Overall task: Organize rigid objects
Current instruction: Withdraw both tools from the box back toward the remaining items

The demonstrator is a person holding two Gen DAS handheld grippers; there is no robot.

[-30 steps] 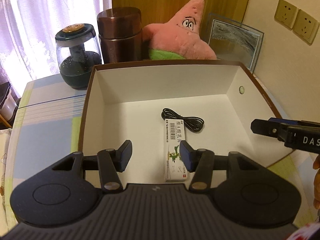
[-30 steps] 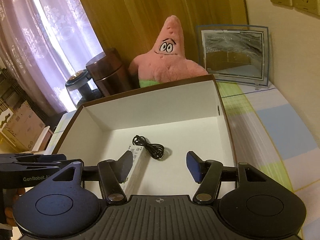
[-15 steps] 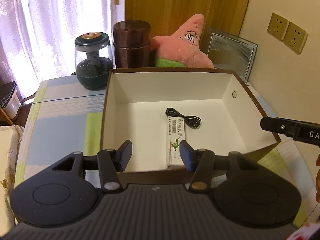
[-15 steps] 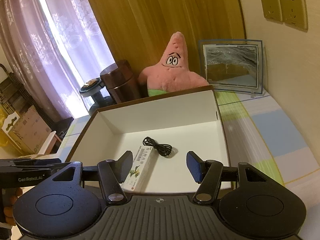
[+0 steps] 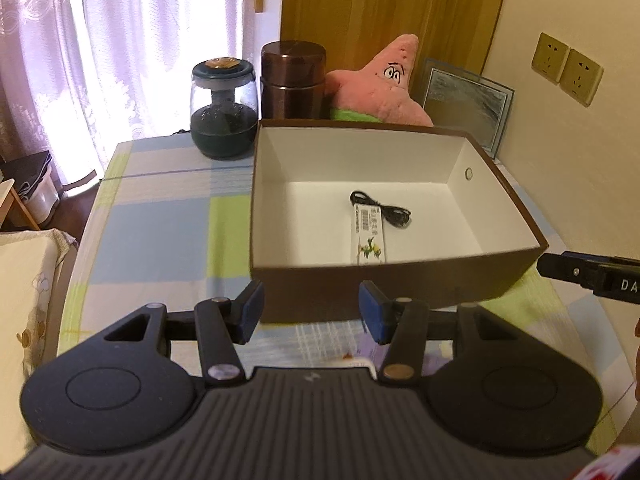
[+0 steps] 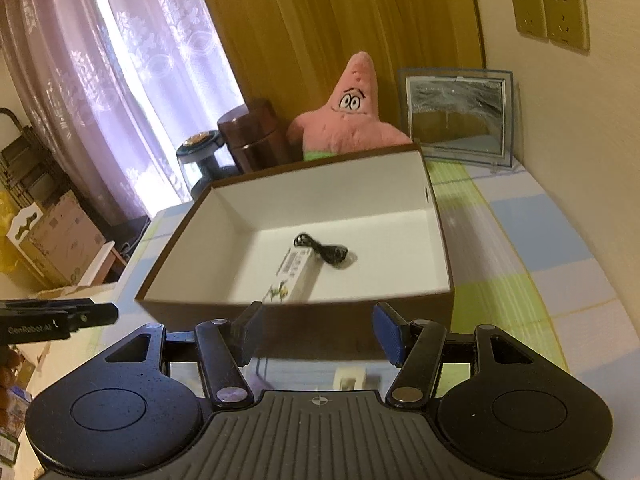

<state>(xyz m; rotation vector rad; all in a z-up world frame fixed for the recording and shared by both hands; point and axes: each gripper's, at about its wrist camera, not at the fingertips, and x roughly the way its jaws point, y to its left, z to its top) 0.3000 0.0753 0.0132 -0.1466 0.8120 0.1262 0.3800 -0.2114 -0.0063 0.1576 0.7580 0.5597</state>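
A brown box (image 5: 400, 284) (image 6: 304, 328) with a white inside stands on the checked tablecloth. Inside lie a long white carton (image 5: 367, 236) (image 6: 292, 276) and a coiled black cable (image 5: 382, 212) (image 6: 322, 250). My left gripper (image 5: 310, 310) hovers just before the box's near wall, open, nothing between its blue pads. My right gripper (image 6: 316, 330) is likewise in front of the near wall, open and holding nothing. Each gripper's tip shows at the edge of the other's view. A small white object (image 6: 350, 380) lies on the cloth below the right gripper, partly hidden.
Behind the box stand a glass jar with a dark lid (image 5: 223, 108), a brown canister (image 5: 294, 80), a pink star plush (image 5: 380, 84) and a framed picture (image 5: 466, 106). Wall sockets (image 5: 566, 68) sit at right. The table edge drops off at left near cardboard boxes (image 6: 56, 236).
Both grippers have drawn back and slightly up, from over the box's inside to in front of its near wall. The carton and cable stayed in the box. The jaws kept their width.
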